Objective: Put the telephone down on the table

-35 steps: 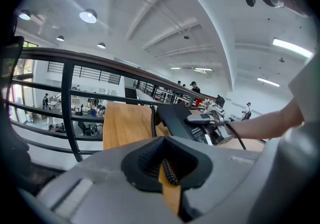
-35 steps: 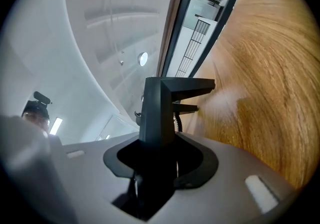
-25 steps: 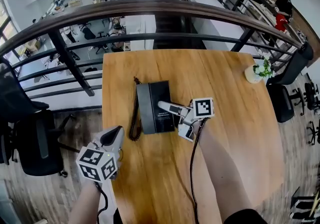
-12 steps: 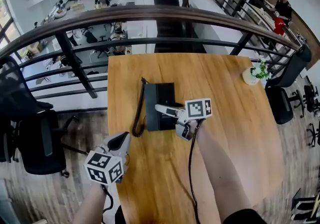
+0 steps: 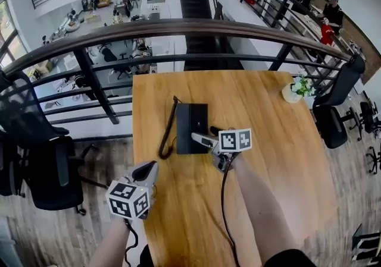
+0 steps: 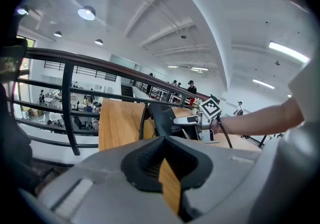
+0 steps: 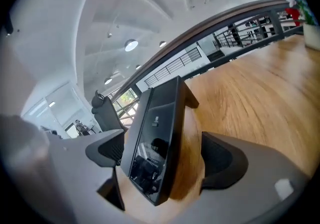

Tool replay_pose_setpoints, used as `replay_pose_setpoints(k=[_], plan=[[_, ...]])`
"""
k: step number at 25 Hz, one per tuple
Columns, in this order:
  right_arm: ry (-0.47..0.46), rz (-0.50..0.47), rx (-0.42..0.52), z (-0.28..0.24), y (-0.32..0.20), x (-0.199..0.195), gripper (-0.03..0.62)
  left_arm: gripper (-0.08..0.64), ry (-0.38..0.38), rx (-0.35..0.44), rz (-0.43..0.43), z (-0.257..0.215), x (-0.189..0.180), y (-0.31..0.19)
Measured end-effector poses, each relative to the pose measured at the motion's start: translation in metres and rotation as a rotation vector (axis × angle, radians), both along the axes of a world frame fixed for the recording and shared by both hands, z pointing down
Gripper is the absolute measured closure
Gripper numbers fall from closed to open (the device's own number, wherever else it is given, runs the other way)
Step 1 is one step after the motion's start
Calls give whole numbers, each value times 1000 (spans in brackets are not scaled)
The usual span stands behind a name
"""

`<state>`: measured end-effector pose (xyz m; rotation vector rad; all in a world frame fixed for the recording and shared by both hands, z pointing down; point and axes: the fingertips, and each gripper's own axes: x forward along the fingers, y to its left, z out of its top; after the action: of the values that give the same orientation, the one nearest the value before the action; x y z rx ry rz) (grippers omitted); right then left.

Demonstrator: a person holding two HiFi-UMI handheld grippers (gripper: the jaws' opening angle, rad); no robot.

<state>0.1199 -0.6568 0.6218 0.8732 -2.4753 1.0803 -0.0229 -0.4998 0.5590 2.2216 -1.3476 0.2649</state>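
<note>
The black telephone (image 5: 191, 128) lies on the wooden table (image 5: 268, 141), its coiled cord (image 5: 168, 132) curling along its left side. My right gripper (image 5: 205, 145) is at the phone's near right edge. Its jaws have just been opening. In the right gripper view the telephone (image 7: 155, 133) sits between the wide-apart pads (image 7: 222, 160) of the right gripper (image 7: 165, 157), with bare wood showing beside one pad. My left gripper (image 5: 146, 172) hangs off the table's left front edge, shut on nothing. The left gripper (image 6: 162, 168) looks toward the telephone (image 6: 162, 118).
A small potted plant (image 5: 294, 89) stands at the table's far right. A dark railing (image 5: 178, 13) runs behind the table over a drop to a lower floor. Office chairs stand at the left (image 5: 36, 159) and right (image 5: 330, 123). A cable trails from the right gripper's marker cube (image 5: 235, 140).
The right gripper's jaws have spread apart and it has rolled while staying at the phone's right edge. The left gripper has drifted a little right, toward the table.
</note>
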Motion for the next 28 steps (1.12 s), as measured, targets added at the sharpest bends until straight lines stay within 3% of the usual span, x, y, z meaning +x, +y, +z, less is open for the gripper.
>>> replay_pose_setpoints(k=[7,11,14,18,22,28], plan=[[82,-24,209,-60,45,-6,127,558,-1,41,-12,-32,-8,30],[148,-74,374,-105,82,-17,158,558,2,75,-16,-57,-10,57],[164,-76,461,-138,113,-23,218,558,4,98,-13,-79,-8,82],[155,-87,498,-164,168,-30,239,557,12,117,-14,-97,-5,130],[142,-76,558,-189,220,-32,300,557,23,136,-24,-110,-7,172],[144,-110,638,-193,293,-39,354,558,26,133,-48,-106,-7,242]])
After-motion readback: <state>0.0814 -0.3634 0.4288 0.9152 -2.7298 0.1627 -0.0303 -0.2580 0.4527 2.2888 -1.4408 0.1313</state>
